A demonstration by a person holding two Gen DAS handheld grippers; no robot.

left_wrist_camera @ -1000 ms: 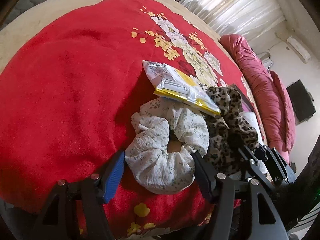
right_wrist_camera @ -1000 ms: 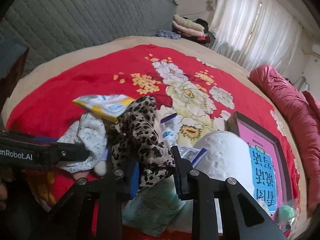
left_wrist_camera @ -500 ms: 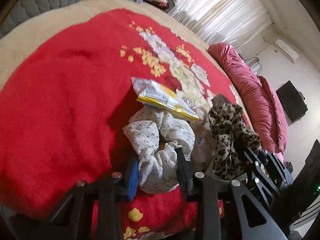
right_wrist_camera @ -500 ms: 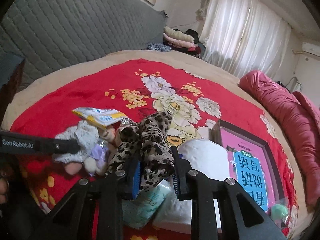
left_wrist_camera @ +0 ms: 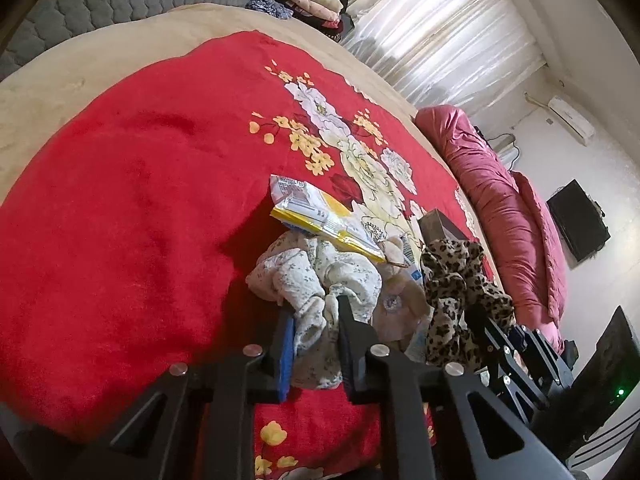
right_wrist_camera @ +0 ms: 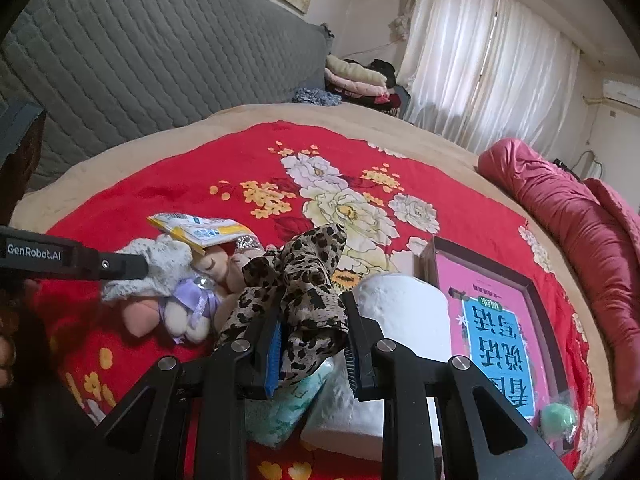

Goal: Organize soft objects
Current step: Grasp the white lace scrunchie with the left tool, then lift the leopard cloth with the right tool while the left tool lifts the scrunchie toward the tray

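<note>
Left wrist view: close, low over the red floral blanket (left_wrist_camera: 120,220), looking forward along the left gripper (left_wrist_camera: 314,320) toward the curtained window (left_wrist_camera: 452,52). Right wrist view: equally close, looking along the right gripper (right_wrist_camera: 312,332) toward the quilted headboard (right_wrist_camera: 160,52). Both views share the blanket, yellow packet (left_wrist_camera: 320,216) (right_wrist_camera: 200,232), and both scrunchies.

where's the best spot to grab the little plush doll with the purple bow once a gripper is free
Probably the plush doll is best pinched across its body near the purple bow, coming from above on the near side. Its head end lies tucked under the yellow packet and against the white floral scrunchie that the left gripper holds, while the legs lie exposed on the red blanket.
</note>
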